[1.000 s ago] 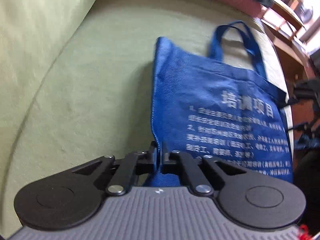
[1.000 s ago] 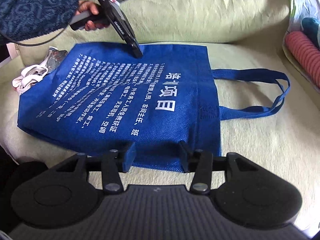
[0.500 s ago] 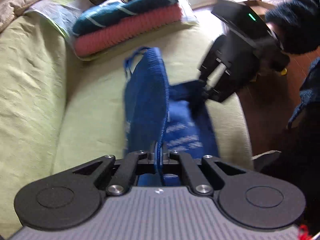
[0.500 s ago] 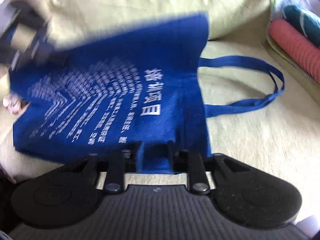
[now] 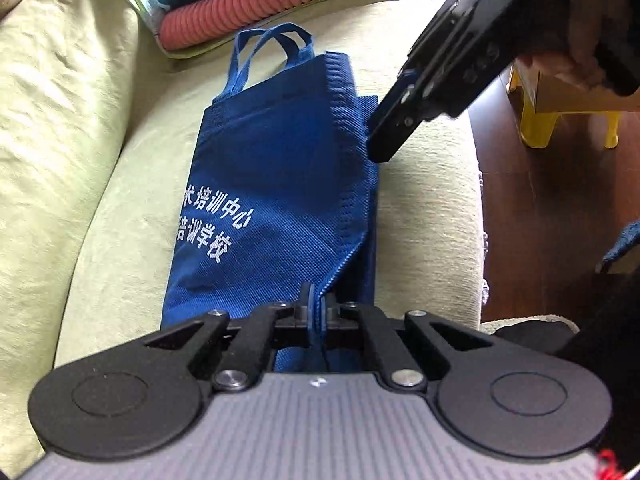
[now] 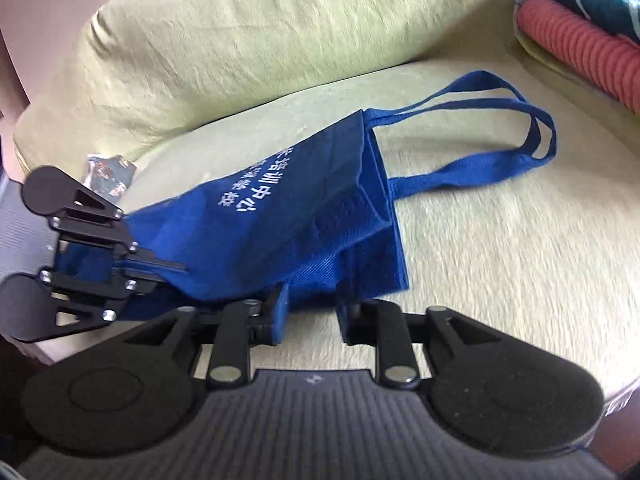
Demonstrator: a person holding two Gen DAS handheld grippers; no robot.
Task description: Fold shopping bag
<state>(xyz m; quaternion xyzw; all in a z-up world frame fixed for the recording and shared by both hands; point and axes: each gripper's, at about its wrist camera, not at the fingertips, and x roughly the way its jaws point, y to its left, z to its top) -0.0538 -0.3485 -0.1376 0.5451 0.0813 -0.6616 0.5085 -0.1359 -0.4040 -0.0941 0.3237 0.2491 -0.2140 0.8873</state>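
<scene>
Left gripper (image 5: 318,306) angled steeply downward, jaws pinched fully together on a thin fold of blue fabric, black linkage arms drawn in close and symmetrical ahead of the grey ribbed body. Right gripper (image 6: 310,312) tilted more gently downward and rolled a little, jaws parted and just now opening wider, pads clear of the cloth with only its edge lying near the gap. Seen from the left wrist, right gripper body reaching in from the upper right, gripped by a hand (image 5: 588,36) with a dark sleeve behind it.

Soft daylight, fisheye warp, slight blur
</scene>
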